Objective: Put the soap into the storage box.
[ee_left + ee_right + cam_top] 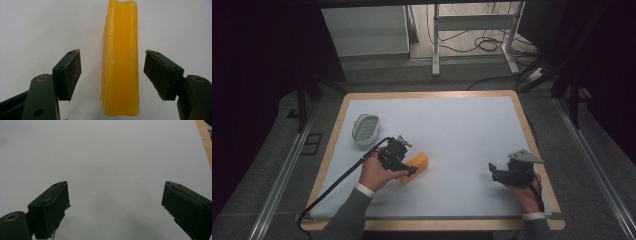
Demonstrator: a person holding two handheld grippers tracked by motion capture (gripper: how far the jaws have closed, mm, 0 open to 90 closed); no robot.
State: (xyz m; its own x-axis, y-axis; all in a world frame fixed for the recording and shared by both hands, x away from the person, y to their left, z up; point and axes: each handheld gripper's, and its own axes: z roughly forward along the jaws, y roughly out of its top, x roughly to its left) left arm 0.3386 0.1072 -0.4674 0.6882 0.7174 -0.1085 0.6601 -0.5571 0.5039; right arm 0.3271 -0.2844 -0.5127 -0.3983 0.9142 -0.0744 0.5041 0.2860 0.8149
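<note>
1. I see the yellow block [416,166] lying on the counter [462,130] toward its near left, on the pale sheet. In the left gripper view the block [120,62] is waxy and long, with lengthwise ridges down one side, a rounded groove at its far end and pale specks on its face.
2. My left hand-held gripper [412,171] sits over the block's near end. In its own view the left hand-held gripper [112,75] is spread wide, a pad on each side of the block with a clear gap both ways; neither pad touches it.
3. My right hand-held gripper [492,172] rests toward the counter's near right, well apart from the block. In its own view the right hand-held gripper [115,207] is spread wide, with bare sheet between the jaws.
4. A grey oval dish [365,128] lies beyond my left hand, near the counter's left edge.
5. I can read no brand, label or writing on the block, the dish or either hand-held gripper.
</note>
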